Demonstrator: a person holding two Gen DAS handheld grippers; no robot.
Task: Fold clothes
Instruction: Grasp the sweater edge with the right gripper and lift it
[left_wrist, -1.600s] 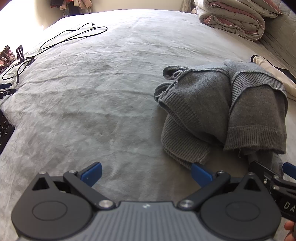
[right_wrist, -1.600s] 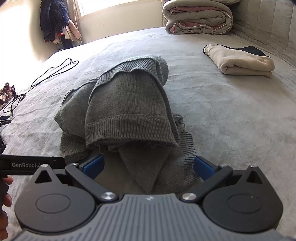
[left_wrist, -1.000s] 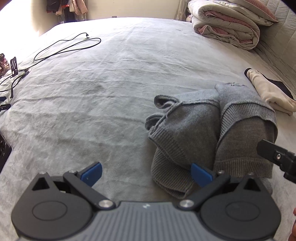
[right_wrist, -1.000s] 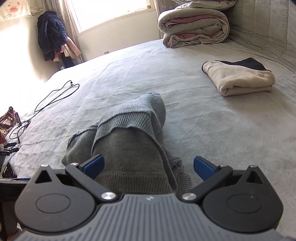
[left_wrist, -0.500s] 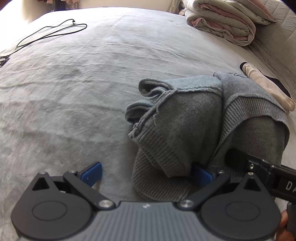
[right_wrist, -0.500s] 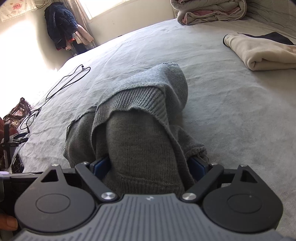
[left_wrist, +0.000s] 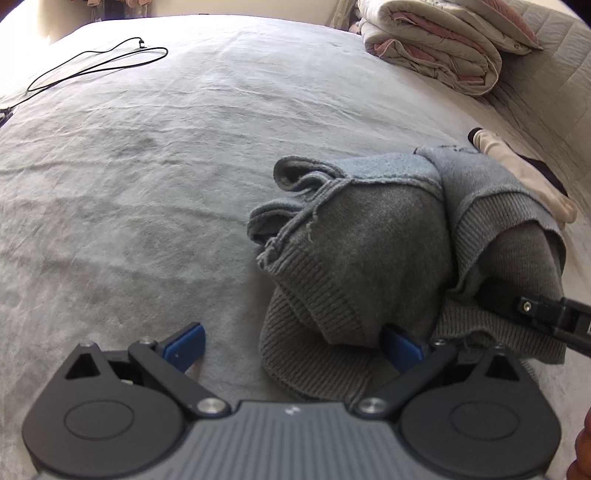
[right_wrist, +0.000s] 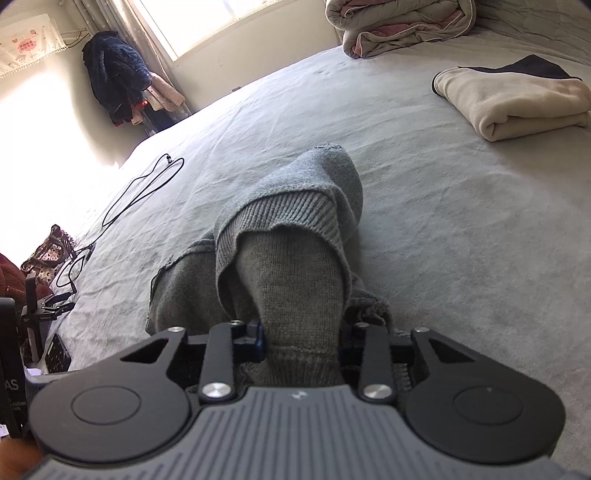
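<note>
— Where is the crumpled grey knitted sweater (left_wrist: 373, 258) lying?

— On the pale grey bedspread (left_wrist: 147, 177), right of the looped black cable (left_wrist: 96, 62), left of the folded cream garment (right_wrist: 513, 99).

— And the claws?

— The left gripper (left_wrist: 291, 345) is gaping wide at the sweater's hem; the right gripper (right_wrist: 301, 341) is clenching a sweater fold.
</note>
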